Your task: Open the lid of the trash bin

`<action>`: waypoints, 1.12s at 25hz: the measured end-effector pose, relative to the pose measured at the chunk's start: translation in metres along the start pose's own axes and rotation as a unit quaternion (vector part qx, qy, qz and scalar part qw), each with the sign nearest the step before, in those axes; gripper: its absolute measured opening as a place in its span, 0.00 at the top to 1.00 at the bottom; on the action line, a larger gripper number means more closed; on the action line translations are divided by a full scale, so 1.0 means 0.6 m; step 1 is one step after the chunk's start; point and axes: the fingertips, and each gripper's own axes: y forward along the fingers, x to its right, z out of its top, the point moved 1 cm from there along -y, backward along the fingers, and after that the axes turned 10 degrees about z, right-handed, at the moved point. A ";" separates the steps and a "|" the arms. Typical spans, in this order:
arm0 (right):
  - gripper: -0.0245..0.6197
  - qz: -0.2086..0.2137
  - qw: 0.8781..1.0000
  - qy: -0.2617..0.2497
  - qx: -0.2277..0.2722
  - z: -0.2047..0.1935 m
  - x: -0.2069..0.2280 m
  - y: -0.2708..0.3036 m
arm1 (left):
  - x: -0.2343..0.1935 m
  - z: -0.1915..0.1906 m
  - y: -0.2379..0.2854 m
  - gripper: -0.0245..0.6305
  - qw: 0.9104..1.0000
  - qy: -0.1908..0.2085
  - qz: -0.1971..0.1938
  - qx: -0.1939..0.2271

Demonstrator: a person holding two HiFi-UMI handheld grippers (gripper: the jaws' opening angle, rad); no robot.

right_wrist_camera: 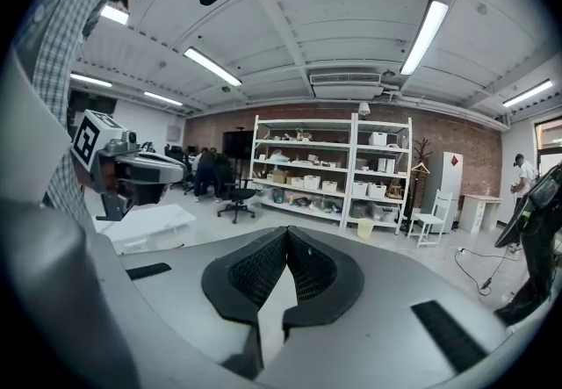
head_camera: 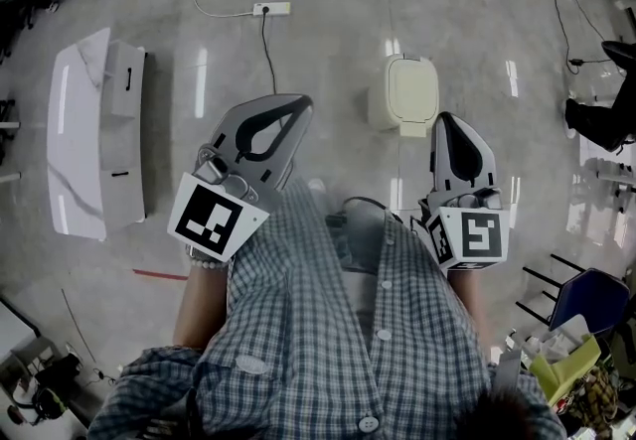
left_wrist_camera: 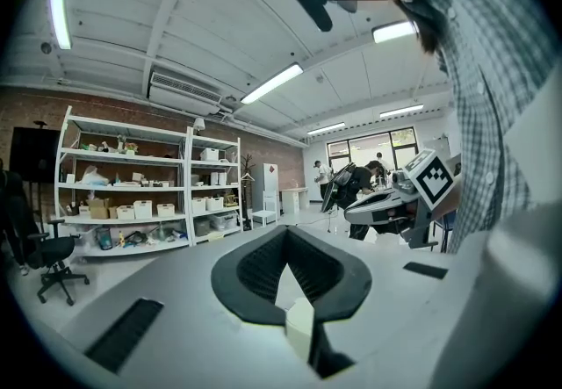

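With the left gripper and right gripper both seen closed tip to tip on nothing, the jaws should be parted before the cream, rounded trash bin, standing on the floor at eleven o'clock of the right gripper, is approached squarely and its lowered lid is caught at the edge.

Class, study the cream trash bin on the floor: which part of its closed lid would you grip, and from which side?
Probably the small tab jutting from the near edge of the lid, approached from the person's side. The lid lies flat and closed on the trash bin, showing no other handhold; its hinge isn't visible. The right gripper, shut, is nearer.
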 end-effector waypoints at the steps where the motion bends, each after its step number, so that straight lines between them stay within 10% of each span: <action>1: 0.94 -0.001 1.000 -0.001 -0.001 0.001 -0.004 0.002 | -0.004 0.000 0.000 0.96 1.000 -0.001 -0.002 0.002; 28: 0.94 -0.028 0.998 0.041 -0.030 -0.039 0.164 0.107 | -0.047 -0.007 0.193 0.96 0.999 -0.003 -0.029 -0.041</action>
